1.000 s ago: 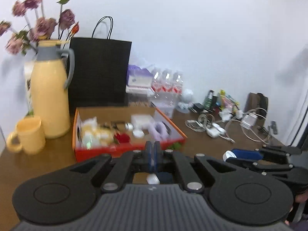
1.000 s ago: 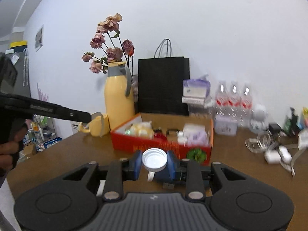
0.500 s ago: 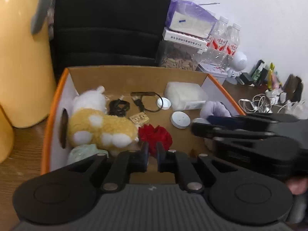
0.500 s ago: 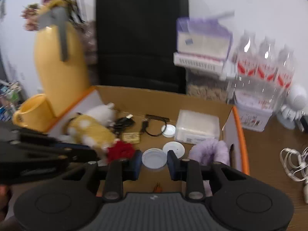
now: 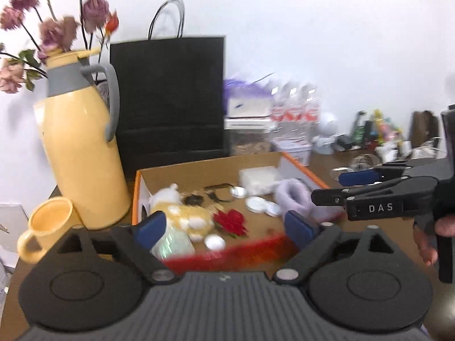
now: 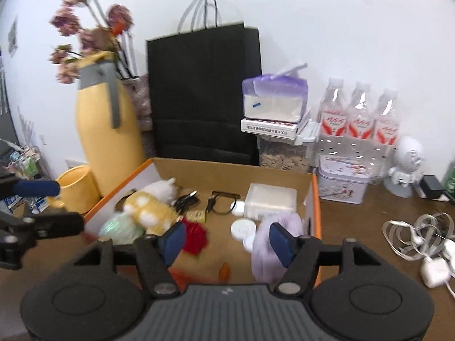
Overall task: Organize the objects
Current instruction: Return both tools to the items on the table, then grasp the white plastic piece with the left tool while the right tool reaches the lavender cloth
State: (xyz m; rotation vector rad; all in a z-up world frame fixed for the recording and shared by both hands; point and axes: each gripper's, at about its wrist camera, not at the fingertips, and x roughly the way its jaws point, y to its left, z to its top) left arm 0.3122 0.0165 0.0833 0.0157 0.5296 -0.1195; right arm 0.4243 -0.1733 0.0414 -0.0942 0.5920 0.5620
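Both grippers hang over the near edge of the orange cardboard box (image 6: 316,196); the left gripper (image 5: 224,227) has just sprung wide and the right gripper (image 6: 224,240) has just been opening too, and neither has anything between its jaws. The small white caps (image 6: 242,228) lie flat on the box floor, at about one o'clock from the right gripper, touching the lilac fluffy roll (image 6: 273,244). I'd judge the caps light, stiff and a bit slippery, best nipped across the rim. The plush toy (image 6: 150,207) at ten o'clock looks soft and can be taken anywhere. "DAS" shows on the right gripper's side in the left view; the bottle labels (image 6: 358,126) are unreadable.
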